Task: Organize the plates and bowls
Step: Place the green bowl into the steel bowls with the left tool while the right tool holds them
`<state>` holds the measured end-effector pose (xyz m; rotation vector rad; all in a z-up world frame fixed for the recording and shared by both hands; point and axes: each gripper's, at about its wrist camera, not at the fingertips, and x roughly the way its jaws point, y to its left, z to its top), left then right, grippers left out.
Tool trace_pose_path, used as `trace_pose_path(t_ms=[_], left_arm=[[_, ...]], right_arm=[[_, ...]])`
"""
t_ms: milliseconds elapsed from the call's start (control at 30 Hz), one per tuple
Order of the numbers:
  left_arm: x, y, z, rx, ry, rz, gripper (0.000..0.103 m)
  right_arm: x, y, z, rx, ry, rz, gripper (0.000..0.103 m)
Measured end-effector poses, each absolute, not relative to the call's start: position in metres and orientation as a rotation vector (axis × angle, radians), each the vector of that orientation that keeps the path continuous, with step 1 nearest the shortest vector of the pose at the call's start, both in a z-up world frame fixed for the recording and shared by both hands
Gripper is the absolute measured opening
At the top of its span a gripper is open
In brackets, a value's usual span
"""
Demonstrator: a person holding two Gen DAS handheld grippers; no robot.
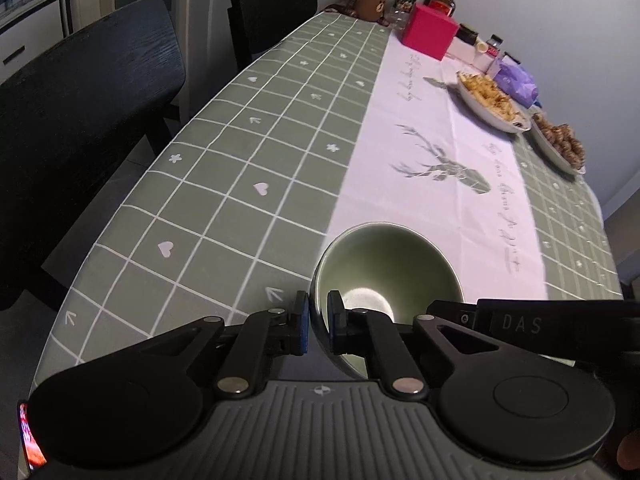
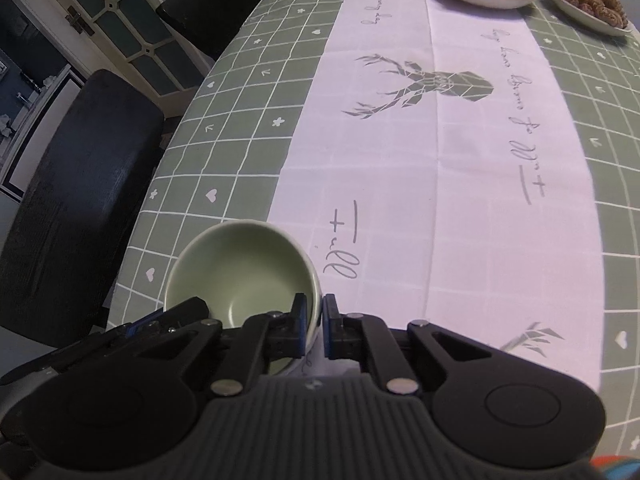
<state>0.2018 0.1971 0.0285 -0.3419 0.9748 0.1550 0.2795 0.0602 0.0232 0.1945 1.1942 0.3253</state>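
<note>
Near the table's front edge: one empty green bowl point(image 1: 384, 276) sits between the two wrist cameras, half on the green checked part of the tablecloth point(image 1: 224, 184) and half on its white centre strip point(image 2: 460, 184).
Left hand-held gripper point(image 1: 318, 322): pads together on the bowl's left rim, one finger outside the wall, one inside; clamped on the bowl.
Right hand-held gripper point(image 2: 315, 326): pads together on the bowl's right rim, again one finger either side of the wall; clamped on the bowl.
Bowl attitude: appears tipped toward the cameras in both views; whether the foot touches the cloth cannot be told, as the base is hidden by the gripper bodies.
Step in hand (judged): a two-point rim lift of the bowl, for carrying to wherever the dishes are gathered.
How to do it well: raise both hands at the same rate so the rim stays level; a thin rim pinch lets the bowl pivot if one side leads.
Spacing: keep the gap between the grippers constant; pulling apart or pushing in could slip a pad off the glazed wall.
Path: the cloth just ahead is bare; the plate of fries point(image 1: 490, 100) and the plate of round snacks point(image 1: 558, 142) stand well apart, toward the far right edge.
Risk: smooth glaze, small contact area; move slowly, avoid twisting.
Chairs point(image 1: 80, 120): along the left edge, out of the way.
</note>
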Motion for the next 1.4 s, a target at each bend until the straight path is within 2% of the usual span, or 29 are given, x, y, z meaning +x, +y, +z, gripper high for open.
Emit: trace_pose_path(t_ms=[200,367,767,1100,1400], left_arm=[[0.176,0.152,0.057,-0.287,0.938,0.132,0.009],[0.159,0.117,0.077,-0.311,0.907,0.047,0.01],[0.12,0.037,0.093,-0.303,0.943,-0.215,0.012],[0.115,0.012,0.052,-0.298,1.127,-0.301,0.012],[0.127,0.012,0.036,-0.311,1.173,-0.299,0.012]], right_arm=[[0.245,0.031,0.064,0.097,1.137,0.322,0.005],[0.218,-0.019,0.084,0.141,1.133,0.291,0.005],[0.142,-0.116,0.117,0.135,1.109,0.192,0.006],[0.121,-0.142,0.079,0.111,1.233,0.154,0.006],[0.132,-0.145,0.054,0.124,1.276,0.156,0.006]])
